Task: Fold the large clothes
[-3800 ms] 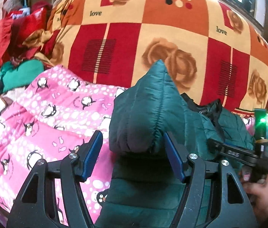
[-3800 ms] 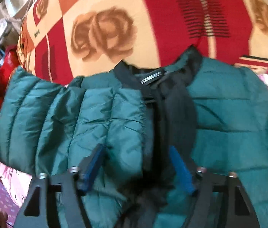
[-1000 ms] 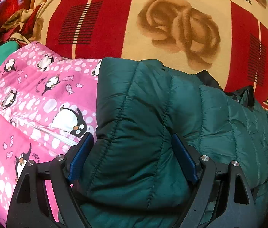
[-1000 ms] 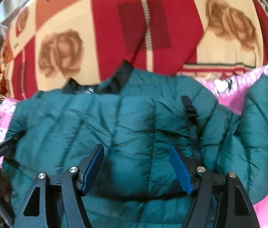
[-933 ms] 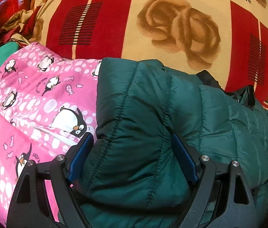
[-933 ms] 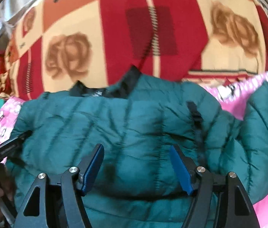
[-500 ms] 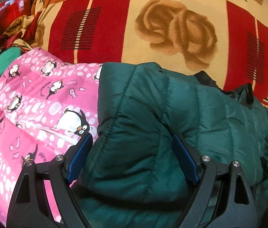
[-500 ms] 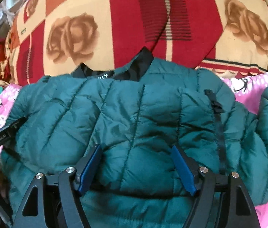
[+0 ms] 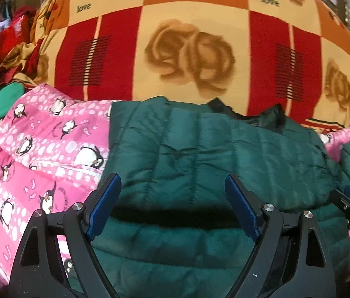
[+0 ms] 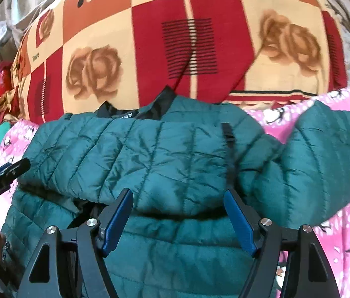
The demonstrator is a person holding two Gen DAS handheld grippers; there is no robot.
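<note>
my left tool [image 9: 172,206] and right tool [image 10: 177,221] both hover open, gripping nothing, over the quilted dark green puffer jacket [image 10: 150,154] lying crosswise on the pink penguin-print bed quilt [image 9: 38,149], its unfolded sleeve [image 10: 324,161] nearer my right

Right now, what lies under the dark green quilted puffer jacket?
The dark green quilted puffer jacket lies on a pink penguin-print quilt, visible at both its sides. Whatever is directly beneath the folded jacket is covered.
</note>
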